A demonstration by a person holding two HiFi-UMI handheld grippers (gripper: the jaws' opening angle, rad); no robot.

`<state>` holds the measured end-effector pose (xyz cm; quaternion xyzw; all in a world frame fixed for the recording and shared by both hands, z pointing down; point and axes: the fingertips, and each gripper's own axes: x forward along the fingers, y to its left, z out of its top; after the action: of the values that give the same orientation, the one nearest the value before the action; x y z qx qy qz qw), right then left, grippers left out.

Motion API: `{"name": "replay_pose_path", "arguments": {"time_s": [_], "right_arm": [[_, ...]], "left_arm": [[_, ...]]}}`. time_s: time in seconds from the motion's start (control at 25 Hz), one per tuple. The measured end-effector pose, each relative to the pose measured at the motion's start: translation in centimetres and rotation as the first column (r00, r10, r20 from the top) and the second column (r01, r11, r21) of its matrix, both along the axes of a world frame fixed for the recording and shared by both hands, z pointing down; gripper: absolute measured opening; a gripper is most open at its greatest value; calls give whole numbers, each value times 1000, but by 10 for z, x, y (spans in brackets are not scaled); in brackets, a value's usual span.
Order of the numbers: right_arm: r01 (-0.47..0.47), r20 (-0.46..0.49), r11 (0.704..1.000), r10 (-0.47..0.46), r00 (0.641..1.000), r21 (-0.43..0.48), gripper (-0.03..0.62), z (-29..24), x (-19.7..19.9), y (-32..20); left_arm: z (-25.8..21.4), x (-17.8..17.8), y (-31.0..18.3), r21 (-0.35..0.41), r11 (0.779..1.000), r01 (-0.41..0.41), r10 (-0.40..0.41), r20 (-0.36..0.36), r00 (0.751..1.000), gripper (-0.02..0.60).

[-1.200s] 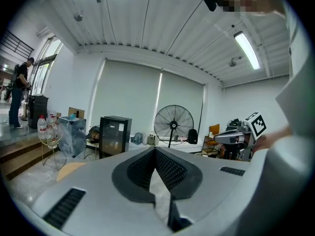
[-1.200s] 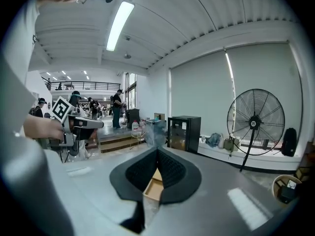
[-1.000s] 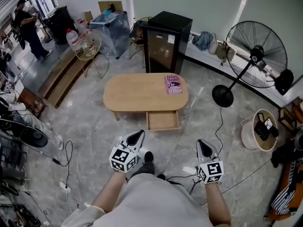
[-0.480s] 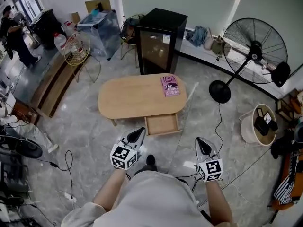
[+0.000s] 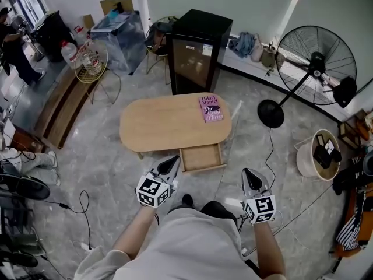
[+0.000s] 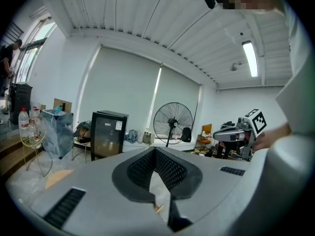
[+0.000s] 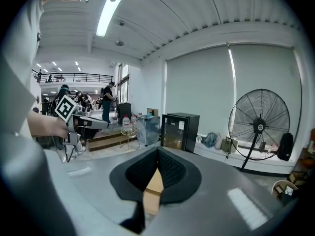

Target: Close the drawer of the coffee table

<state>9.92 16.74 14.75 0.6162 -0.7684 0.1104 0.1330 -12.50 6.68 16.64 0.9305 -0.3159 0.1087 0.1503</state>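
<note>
Saw the drawer point(image 5: 201, 158) standing open, pulled out of the near long side of the coffee table point(image 5: 157, 124) toward its right end. Found an open stretch of floor point(image 5: 116, 162) before its front edge. Placed the left gripper point(image 5: 169, 164) just short of its left front corner and the right gripper point(image 5: 251, 180) off to the right, both apart from it. Read both pairs of jaws as clenched together on nothing. Noted a rounded, pale wooden tabletop carrying a purple book point(image 5: 212, 108) near the far right edge. Made out grey marbled tile, a black cable point(image 5: 270, 150) trailing right of the table, a black cabinet point(image 5: 198, 48) just behind it and a black standing fan point(image 5: 315, 66) well apart.
</note>
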Motion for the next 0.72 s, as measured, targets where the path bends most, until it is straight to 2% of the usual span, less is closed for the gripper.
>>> {"name": "replay_pose_path", "arguments": {"time_s": [0.32,0.52,0.72], "right_arm": [[13,26,1000,-13,1000,-14,11,11,14,-36],[69,37,998,-68,997,-7,10,15,26,-70],[124,45,992,-123,991,-15,11,20,54,-108]], "left_arm": [[8,11,-25,-17,1000,17,-17,23,1000,8],[12,23,-42,-24,998,57,-56,35,998,8],[12,45,-63,-31,994,106,-105,35,994,8]]}}
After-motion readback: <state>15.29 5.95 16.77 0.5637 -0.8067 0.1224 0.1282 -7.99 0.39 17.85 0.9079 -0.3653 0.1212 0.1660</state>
